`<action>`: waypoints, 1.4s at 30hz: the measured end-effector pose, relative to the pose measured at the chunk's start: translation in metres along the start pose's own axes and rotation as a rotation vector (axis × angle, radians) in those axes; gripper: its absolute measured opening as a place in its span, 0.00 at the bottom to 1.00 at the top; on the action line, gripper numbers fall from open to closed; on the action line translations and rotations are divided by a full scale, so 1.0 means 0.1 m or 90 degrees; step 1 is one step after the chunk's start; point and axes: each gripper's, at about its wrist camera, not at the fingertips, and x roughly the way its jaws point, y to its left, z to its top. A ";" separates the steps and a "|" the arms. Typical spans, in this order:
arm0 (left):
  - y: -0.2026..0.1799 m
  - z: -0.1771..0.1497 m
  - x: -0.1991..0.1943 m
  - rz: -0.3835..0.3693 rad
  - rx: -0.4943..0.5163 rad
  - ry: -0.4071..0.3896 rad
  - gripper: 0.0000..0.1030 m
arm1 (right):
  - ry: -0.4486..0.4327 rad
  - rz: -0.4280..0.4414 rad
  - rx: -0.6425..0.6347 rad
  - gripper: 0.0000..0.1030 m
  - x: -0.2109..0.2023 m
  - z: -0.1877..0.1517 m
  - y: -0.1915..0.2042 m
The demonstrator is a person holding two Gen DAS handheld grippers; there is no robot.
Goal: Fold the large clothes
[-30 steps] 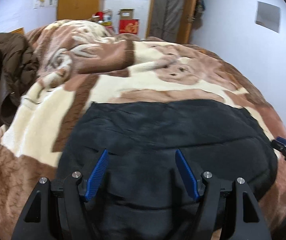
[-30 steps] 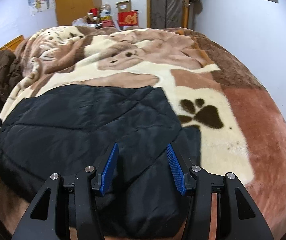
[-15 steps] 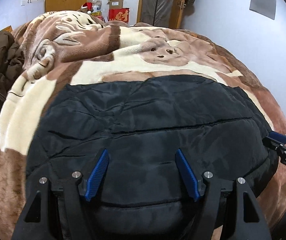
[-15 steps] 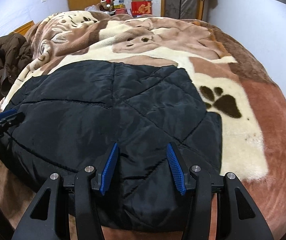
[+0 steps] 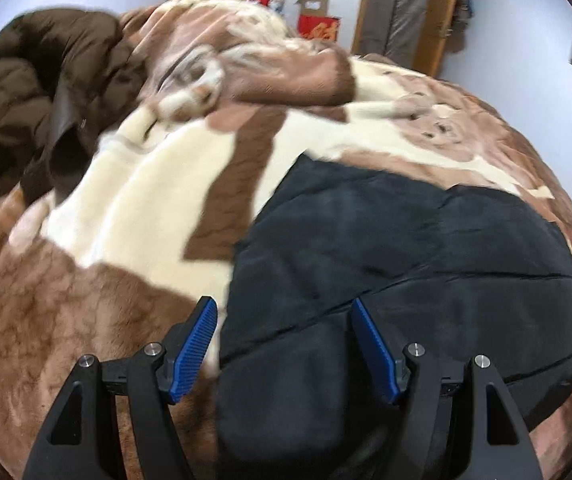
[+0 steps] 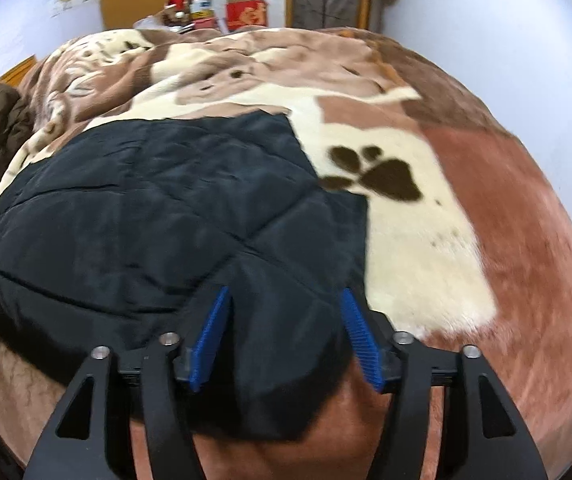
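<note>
Both grippers gape wide, holding nothing: left gripper (image 5: 284, 322) over the black quilted jacket's (image 6: 158, 208) left near corner, right gripper (image 6: 284, 312), jaws just opening, over its right; jacket flat near the blanket's (image 6: 526, 216) near edge.

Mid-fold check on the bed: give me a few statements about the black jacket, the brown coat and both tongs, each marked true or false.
1. The black quilted jacket lies on the patterned blanket. True.
2. The right tongs are clamped shut on the jacket. False: they are open, having just widened, with the jacket's near corner between them.
3. The left tongs are open over the jacket's left edge. True.
4. The brown coat lies folded on top of the jacket. False: it sits crumpled, apart, at the far left.
</note>
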 end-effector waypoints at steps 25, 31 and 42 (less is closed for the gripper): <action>0.29 -0.04 0.80 -0.161 -0.133 0.078 0.87 | 0.092 0.184 0.190 0.71 0.76 0.05 -0.51; 0.36 -0.21 0.75 -0.182 -0.148 0.072 0.87 | 0.105 0.222 0.203 0.71 0.71 -0.12 -0.55; 0.34 -0.03 1.00 -0.206 -0.161 0.082 0.91 | 0.097 0.236 0.190 0.59 0.85 0.07 -0.44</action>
